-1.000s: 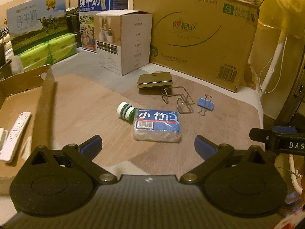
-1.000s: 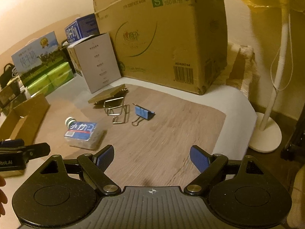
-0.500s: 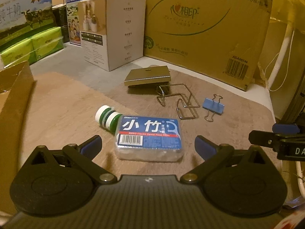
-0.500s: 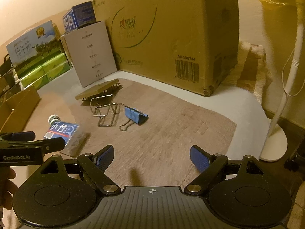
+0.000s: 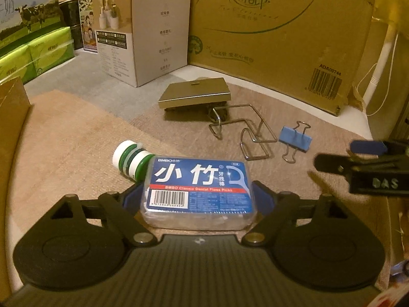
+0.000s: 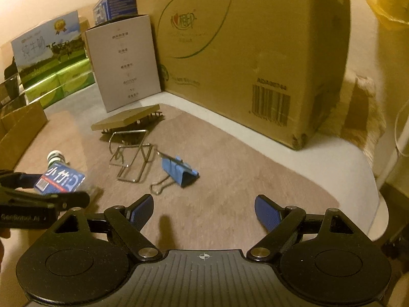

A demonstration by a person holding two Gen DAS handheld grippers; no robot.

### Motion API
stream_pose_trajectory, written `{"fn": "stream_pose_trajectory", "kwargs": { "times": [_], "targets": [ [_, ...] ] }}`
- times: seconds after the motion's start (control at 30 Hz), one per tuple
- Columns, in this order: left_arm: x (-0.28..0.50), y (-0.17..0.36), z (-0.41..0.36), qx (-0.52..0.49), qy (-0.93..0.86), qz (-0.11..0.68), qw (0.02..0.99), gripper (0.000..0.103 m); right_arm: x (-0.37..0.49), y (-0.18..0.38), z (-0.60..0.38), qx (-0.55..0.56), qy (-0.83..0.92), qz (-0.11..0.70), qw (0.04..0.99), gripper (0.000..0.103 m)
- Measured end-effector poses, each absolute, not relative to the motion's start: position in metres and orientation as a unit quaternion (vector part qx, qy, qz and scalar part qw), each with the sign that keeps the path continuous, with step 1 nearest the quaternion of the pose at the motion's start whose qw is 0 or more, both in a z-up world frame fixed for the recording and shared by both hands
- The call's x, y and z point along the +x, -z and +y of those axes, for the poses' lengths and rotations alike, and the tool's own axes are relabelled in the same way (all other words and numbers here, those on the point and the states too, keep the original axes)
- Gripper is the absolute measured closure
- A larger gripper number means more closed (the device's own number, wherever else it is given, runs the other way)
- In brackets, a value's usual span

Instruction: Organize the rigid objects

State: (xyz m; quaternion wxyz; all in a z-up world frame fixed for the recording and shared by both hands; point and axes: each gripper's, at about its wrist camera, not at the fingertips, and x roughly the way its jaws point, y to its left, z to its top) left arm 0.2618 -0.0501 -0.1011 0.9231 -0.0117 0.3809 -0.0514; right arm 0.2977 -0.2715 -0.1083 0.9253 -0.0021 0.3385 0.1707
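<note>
A clear floss pick box (image 5: 199, 186) with a blue label lies on the brown mat (image 5: 64, 133), between the pads of my left gripper (image 5: 198, 194). Its jaws are closing and the blue pads sit against the box's two short sides. A small white bottle with green bands (image 5: 130, 160) lies touching the box's far left corner. Farther back lie a bent wire holder (image 5: 245, 130), a blue binder clip (image 6: 179, 170) and a flat gold case (image 5: 196, 93). My right gripper (image 6: 204, 212) hovers open and empty above the mat, short of the clip.
A large cardboard box (image 5: 281, 25) and a white carton (image 5: 143, 33) wall off the back. Green tissue packs (image 5: 43, 53) stand at the back left. An open cardboard box's flap (image 5: 12, 102) is at the left. A white fan pole (image 5: 381, 58) stands at the right.
My left gripper came forward and down over the floss pick box and its jaws narrowed onto it. My right gripper moved closer to the binder clip, still open.
</note>
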Motion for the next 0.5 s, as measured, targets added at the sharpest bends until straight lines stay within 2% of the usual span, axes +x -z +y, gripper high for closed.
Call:
{"fn": "stream_pose_trajectory", "kwargs": {
  "times": [0.13, 0.27, 0.5],
  "targets": [
    [0.259, 0.101, -0.049, -0.008, 0.057, 0.377, 0.924, 0.018, 0.311, 0.11, -0.262, -0.013, -0.188, 0.325, 0.927, 0.018],
    [0.255, 0.101, -0.047, -0.007, 0.061, 0.374, 0.925, 0.019, 0.325, 0.115, -0.25, -0.026, -0.206, 0.322, 0.924, 0.034],
    [0.247, 0.098, -0.046, -0.009, 0.075, 0.374, 0.924, 0.019, 0.338, 0.125, -0.239, -0.049, -0.213, 0.323, 0.921, 0.05]
  ]
}}
